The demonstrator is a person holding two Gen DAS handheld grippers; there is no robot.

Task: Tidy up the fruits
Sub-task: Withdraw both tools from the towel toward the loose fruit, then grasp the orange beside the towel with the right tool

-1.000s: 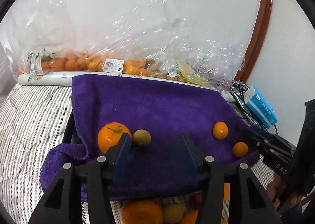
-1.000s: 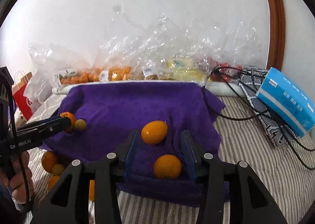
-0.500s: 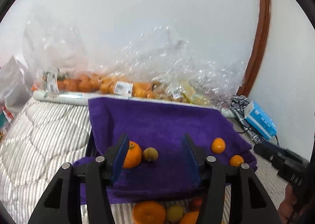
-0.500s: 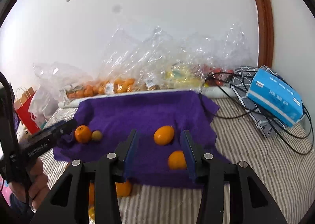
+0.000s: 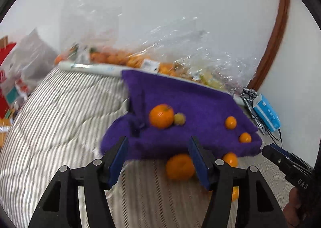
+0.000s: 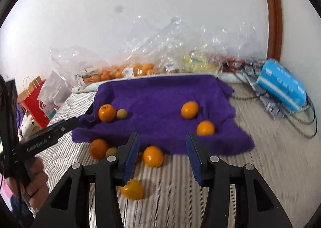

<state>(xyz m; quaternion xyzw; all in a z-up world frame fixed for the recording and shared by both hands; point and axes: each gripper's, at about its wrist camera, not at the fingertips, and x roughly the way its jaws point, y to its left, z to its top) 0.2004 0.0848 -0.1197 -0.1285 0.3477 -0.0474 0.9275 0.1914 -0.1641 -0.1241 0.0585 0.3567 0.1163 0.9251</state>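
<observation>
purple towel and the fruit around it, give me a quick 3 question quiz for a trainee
1. True or false: the right hand-held gripper is clamped on an orange.
2. How many fruits lie on the purple towel? A) two B) four C) six
3. Fill in: the small greenish fruit sits right beside the ______ near the towel's left edge, as the right wrist view shows it.

Key
1. False: its jaws are open with nothing gripped. The loose orange seen between them lies beyond the tips on the striped bedding.
2. B: three orange ones and the greenish one.
3. Large orange.
</observation>
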